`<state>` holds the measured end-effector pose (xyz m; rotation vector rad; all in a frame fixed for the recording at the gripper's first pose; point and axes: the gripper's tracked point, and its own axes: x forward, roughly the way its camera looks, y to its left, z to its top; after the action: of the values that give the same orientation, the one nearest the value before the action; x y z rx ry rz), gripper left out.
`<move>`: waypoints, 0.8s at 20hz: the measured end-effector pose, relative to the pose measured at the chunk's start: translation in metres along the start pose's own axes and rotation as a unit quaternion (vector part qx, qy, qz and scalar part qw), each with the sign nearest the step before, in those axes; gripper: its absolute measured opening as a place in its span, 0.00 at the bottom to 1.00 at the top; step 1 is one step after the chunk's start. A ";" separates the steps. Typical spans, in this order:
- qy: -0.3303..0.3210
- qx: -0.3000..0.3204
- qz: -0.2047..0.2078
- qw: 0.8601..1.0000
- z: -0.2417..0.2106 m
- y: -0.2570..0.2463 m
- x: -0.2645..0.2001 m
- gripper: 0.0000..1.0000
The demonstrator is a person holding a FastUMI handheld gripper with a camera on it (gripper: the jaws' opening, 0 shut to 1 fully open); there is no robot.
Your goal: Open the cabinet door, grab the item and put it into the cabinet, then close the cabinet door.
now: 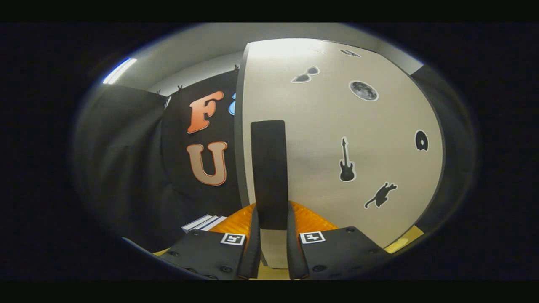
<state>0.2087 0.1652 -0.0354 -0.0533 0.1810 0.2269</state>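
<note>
At frame centre, the gripper (271, 229) jaws clamp the dark upright handle (268, 168) of the stiff cabinet door (337, 126), seemingly its best hold.

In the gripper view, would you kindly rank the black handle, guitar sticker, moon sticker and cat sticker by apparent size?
1. Handle, largest; the gripper fingers flank its lower end.
2. Guitar sticker.
3. Cat sticker and moon sticker: too alike to rank.

Hand-held gripper (271, 219) clamped around cabinet door (337, 126) handle (268, 168)
</note>
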 end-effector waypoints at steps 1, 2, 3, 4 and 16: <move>-0.001 0.001 0.006 1.000 0.001 0.001 -0.008 0.34; -0.001 0.002 0.013 1.000 0.001 0.002 -0.018 0.34; -0.001 0.003 0.021 1.000 0.002 0.003 -0.036 0.34; 0.000 0.000 0.028 1.000 0.001 0.001 -0.055 0.34; 0.012 -0.001 0.130 0.991 0.008 -0.041 -0.191 0.33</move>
<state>0.0363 0.0839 0.0093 -0.0351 0.2116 0.4868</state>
